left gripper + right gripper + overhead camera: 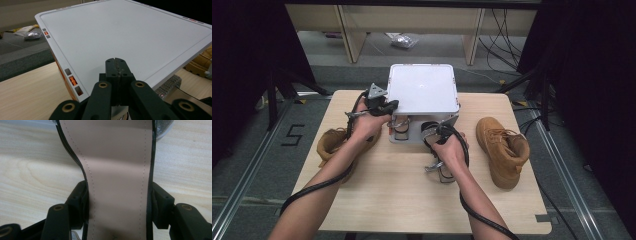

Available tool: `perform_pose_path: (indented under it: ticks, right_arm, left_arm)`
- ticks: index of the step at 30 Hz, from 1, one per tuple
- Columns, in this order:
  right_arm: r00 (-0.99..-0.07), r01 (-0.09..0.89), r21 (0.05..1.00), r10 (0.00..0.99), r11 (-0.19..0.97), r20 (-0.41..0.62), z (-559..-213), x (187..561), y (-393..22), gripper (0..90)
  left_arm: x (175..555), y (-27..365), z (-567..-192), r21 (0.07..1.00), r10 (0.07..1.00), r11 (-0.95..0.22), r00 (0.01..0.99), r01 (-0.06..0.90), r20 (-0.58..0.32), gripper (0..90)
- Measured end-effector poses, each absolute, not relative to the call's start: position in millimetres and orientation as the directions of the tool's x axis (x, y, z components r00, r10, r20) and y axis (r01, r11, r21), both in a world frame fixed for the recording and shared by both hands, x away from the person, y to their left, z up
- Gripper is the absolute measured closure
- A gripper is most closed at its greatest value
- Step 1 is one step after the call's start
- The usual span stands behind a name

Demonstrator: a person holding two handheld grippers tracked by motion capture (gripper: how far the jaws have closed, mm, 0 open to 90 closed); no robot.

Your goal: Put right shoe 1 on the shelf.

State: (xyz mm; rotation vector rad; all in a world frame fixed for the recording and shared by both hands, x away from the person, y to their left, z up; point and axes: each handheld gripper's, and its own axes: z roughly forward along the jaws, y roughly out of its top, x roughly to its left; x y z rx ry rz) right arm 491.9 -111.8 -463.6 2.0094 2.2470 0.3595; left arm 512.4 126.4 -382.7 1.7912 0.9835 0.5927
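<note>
Pale wooden surface (402, 200) over grey carpet, dark curtains at both sides. At the far middle, a white plastic shoe box (404, 137) under a flat white lid (422, 87), open at its near side. Well apart to the right, a tan lace-up boot (502, 150); to the left, partly under the forearm, its tan twin (332, 142).

Step in hand, by the look of it: drawing a black-edged sandal with a pinkish-beige stitched insole (117, 157) out of the box, or sliding it in; cannot tell which. Right gripper (432, 134) at the box's near opening, jaws fairly wide and clamped on the sandal's two edges. Left gripper (116, 61) at the lid's left near corner, jaws fully together; cannot tell whether pinching the rim or only propping it.

Inside the box, left of the sandal, a second strappy shoe (401, 127).

Next move probably: keep the lid steady and guide the sandal level through the opening, clear of the rim and the neighbouring shoe.
</note>
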Motion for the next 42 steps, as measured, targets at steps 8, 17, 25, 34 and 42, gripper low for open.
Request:
perform_pose_path:
  ticks: [8, 17, 25, 34, 42]
  right_arm:
    - [-0.076, 0.971, 0.231, 0.994, 0.057, 0.077, -468, 494, -108, 42.5]
    - [-0.099, 0.964, 0.257, 0.991, 0.073, 0.091, -461, 492, -111, 37.1]
    - [-0.193, 0.925, 0.347, 0.979, 0.156, 0.073, -432, 475, -123, 40.1]
    - [-0.193, 0.921, 0.375, 0.962, 0.109, 0.194, -410, 449, -152, 67.5]
    - [-0.230, 0.929, 0.340, 0.946, 0.144, 0.228, -415, 432, -165, 81.7]
  left_arm:
    - [512, 127, -383, 0.912, 0.832, -0.200, 0.554, 0.357, -0.035, 89.5]
    - [512, 126, -383, 0.912, 0.832, -0.203, 0.554, 0.357, -0.032, 89.5]
    - [512, 126, -383, 0.913, 0.833, -0.200, 0.552, 0.356, -0.033, 89.5]
    - [512, 126, -383, 0.913, 0.834, -0.200, 0.551, 0.355, -0.031, 89.5]
    - [512, 126, -383, 0.913, 0.835, -0.201, 0.549, 0.354, -0.029, 89.5]
